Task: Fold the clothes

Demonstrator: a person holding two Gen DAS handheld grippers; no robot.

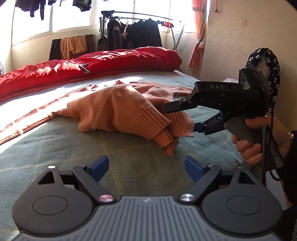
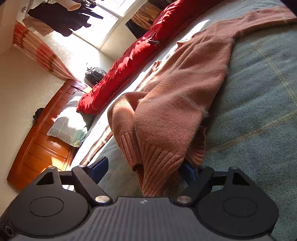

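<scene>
**Both jaws apart at the ribbed hem of a peach sweater on the bed**

The left gripper is hovering nearest, over the green plaid bedspread, its jaws standing wide apart with nothing between them. Just ahead, the peach sweater is lying crumpled on the bed, one half doubled over so that its ribbed hem is bunching toward the near edge.

The right gripper is reaching in from the right, held by a person's hand on its grey handle. It is turned on its side, with one jaw above the hem and one below. In the right wrist view its jaws are standing apart, and the ribbed hem is hanging between them, covering part of one blue pad; neither pad looks to be pressing on the knit.

Farther back, one sleeve is stretching out flat across the bedspread. Beyond the sweater a red quilt is lying along the far side of the bed in bright sun. Behind it, dark jackets are hanging on a clothes rack by the window.
</scene>
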